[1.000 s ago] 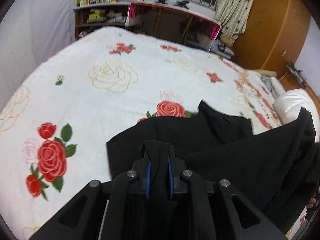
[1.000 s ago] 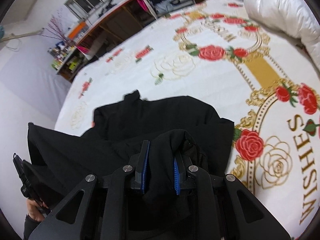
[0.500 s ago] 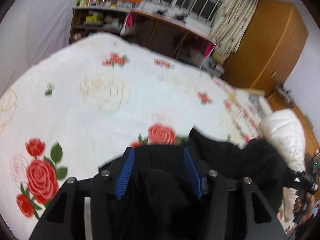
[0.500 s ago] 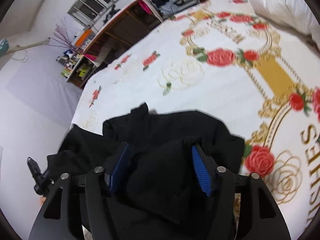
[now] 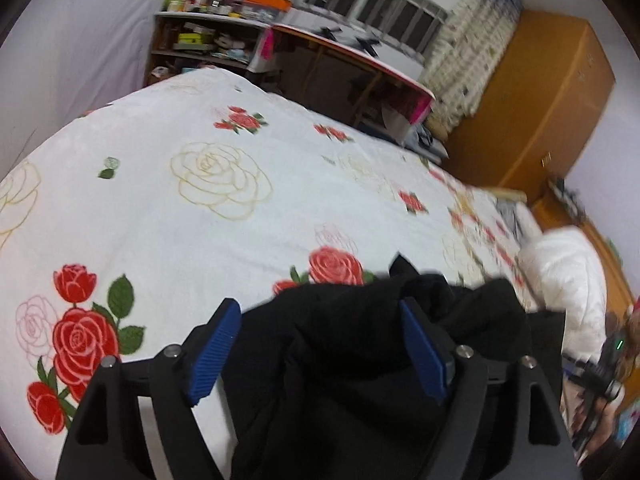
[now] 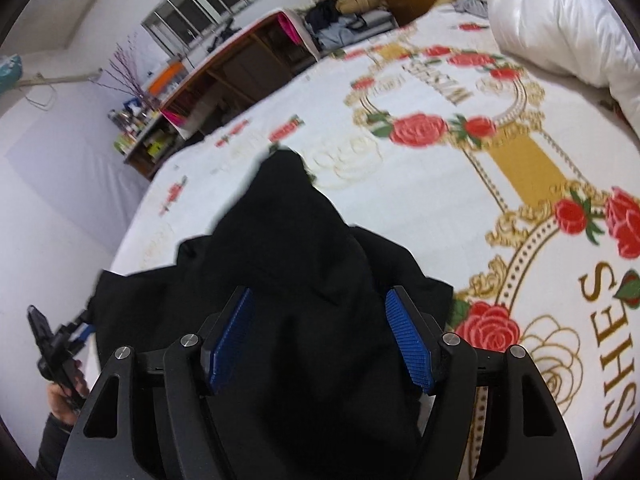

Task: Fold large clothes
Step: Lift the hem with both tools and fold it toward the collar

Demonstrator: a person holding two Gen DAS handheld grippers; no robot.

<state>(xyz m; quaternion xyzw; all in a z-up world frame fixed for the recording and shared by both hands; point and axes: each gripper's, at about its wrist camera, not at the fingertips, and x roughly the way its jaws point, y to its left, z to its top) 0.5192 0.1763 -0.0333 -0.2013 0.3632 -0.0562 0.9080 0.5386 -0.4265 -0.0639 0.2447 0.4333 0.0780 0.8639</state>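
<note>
A large black garment [image 5: 360, 360] lies bunched on the rose-patterned bed cover [image 5: 200, 220]. In the left wrist view my left gripper [image 5: 316, 308] hangs over the garment's near edge. Its jaws are opening, and loose cloth sits between the blue pads [image 5: 216, 344] without being pinched. In the right wrist view the garment [image 6: 288, 220] runs from a pointed far end back under my right gripper [image 6: 320, 294]. That gripper stands open, with cloth lying between its pads [image 6: 408, 336] but not gripped.
A white pillow or duvet [image 6: 560, 12] lies at the head of the bed. Beyond the bed's far side stand a wooden desk [image 5: 352, 76], a cluttered shelf [image 5: 200, 40] and an orange wardrobe [image 5: 540, 100]. A person's hand holds the other gripper at the left edge [image 6: 56, 344].
Both grippers were shut on folds of the black garment and have let go, their jaws spreading wide. The cloth has sunk into a heap on the bed. The left view has shifted.
</note>
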